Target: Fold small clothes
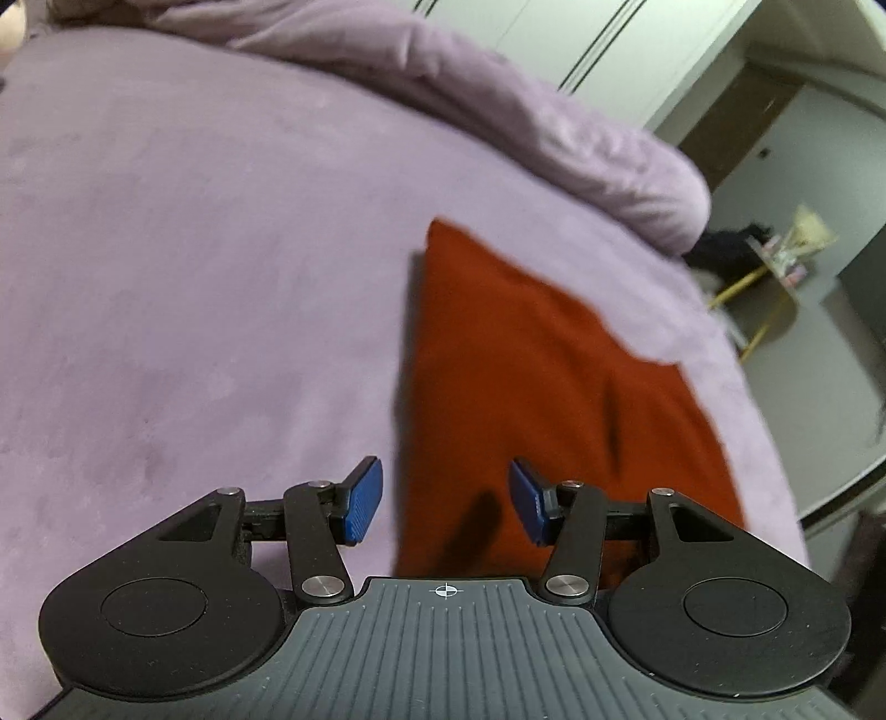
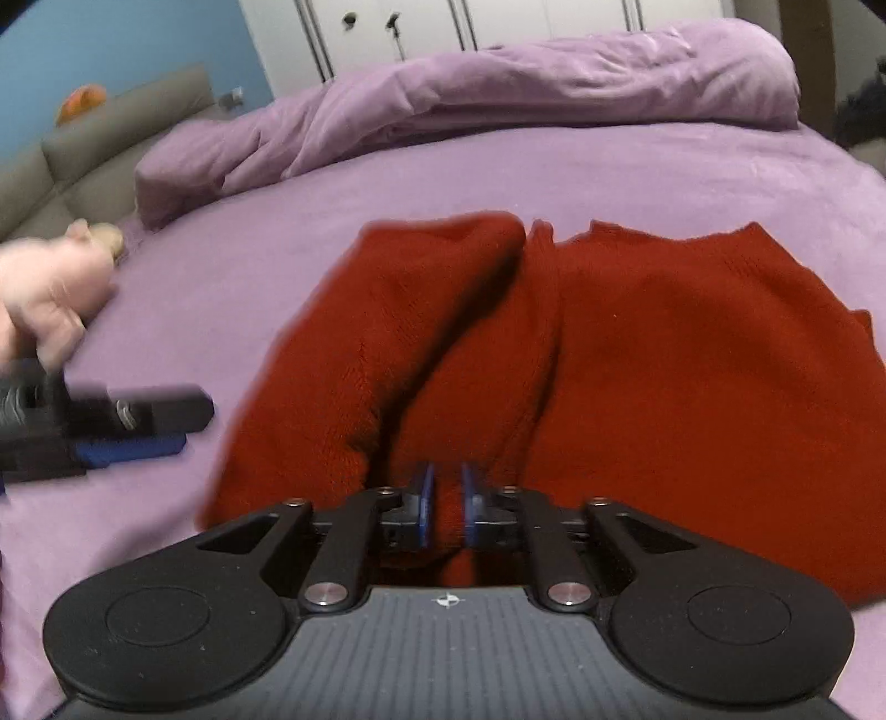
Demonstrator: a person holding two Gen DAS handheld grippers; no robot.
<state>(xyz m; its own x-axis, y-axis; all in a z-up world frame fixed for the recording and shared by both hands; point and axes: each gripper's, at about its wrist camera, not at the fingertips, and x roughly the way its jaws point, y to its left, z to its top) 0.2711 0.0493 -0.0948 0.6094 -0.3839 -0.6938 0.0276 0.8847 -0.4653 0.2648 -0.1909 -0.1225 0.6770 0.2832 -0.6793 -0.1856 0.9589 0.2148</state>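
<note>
A red knitted garment [image 2: 637,354] lies on the purple bed sheet [image 2: 609,171], with one part folded over on its left side. My right gripper [image 2: 446,512] is shut on the garment's near edge. My left gripper [image 1: 446,498] is open and empty, hovering above the garment's [image 1: 531,376] left edge. The left gripper also shows blurred in the right wrist view [image 2: 133,437], left of the garment, held by a hand [image 2: 44,299].
A bunched purple duvet [image 2: 498,88] lies along the far side of the bed. A grey headboard [image 2: 94,144] and white wardrobe doors [image 2: 443,22] stand behind. The bed's edge and the floor with a small stand [image 1: 775,277] are on the right.
</note>
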